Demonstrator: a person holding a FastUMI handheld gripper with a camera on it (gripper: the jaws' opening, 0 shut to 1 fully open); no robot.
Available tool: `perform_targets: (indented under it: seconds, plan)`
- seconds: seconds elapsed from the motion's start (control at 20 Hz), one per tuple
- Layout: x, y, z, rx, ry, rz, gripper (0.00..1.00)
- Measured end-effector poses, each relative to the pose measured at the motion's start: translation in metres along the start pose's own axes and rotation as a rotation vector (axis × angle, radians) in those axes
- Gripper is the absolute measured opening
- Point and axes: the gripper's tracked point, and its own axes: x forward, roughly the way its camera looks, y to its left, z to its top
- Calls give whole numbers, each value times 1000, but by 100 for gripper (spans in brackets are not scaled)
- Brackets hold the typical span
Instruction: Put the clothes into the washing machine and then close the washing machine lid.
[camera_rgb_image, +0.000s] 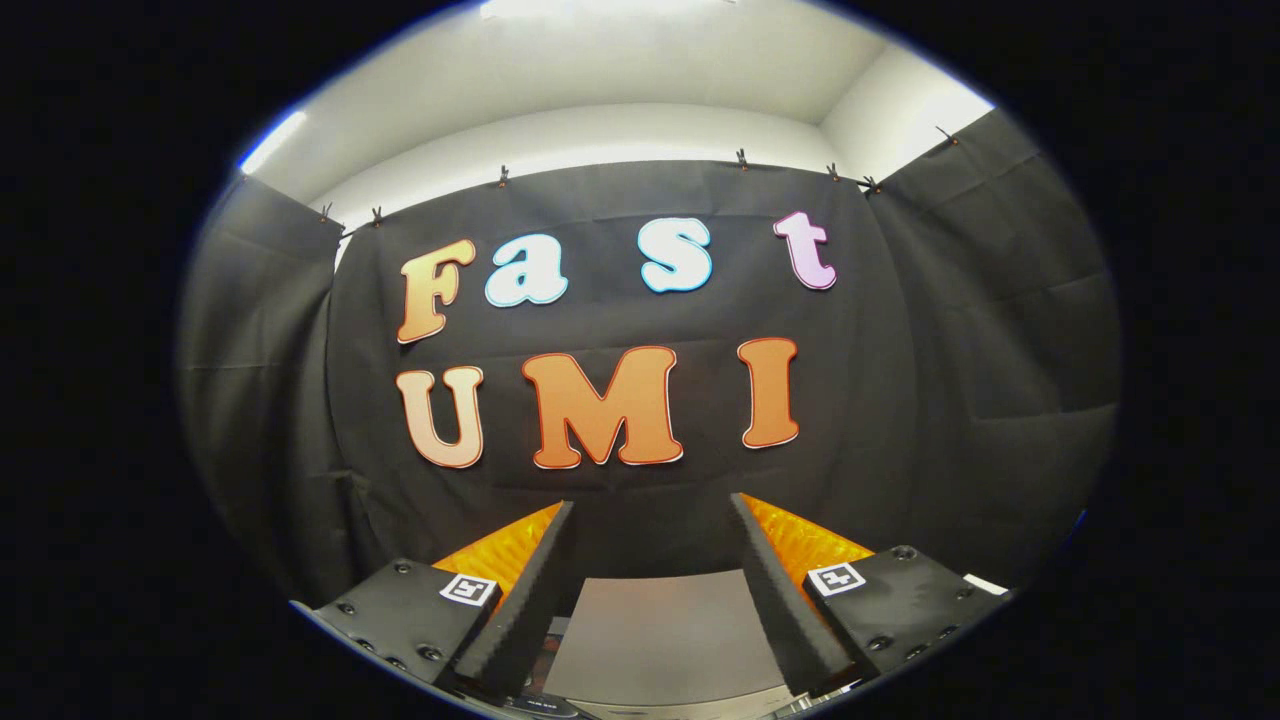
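Tool (652, 505) is spread wide with nothing between its fingers, aimed level at the booth wall (640, 470). A flat grey surface (660, 630) sits low between the fingers. Can't see clothes or the lid's position, so can't call the step.

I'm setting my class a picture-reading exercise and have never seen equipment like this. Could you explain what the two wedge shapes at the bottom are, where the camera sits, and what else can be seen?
This is no robot arm: a person carries a handheld gripper, and the camera rides on it, looking forward along its two fingers. Those are the wedges you see. The jaws stand open, apart from each other, with nothing held between them. Each finger mount carries a small square marker. Between and below the fingers lies a flat grey surface; I cannot tell what it belongs to. Beyond the fingers hangs the booth's black cloth wall, clipped up under a white ceiling.
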Motion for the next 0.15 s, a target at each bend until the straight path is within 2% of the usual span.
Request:
perform_targets:
  seconds: [0.15]
  plan:
    - [2, 2, 0, 0, -1, 3, 97]
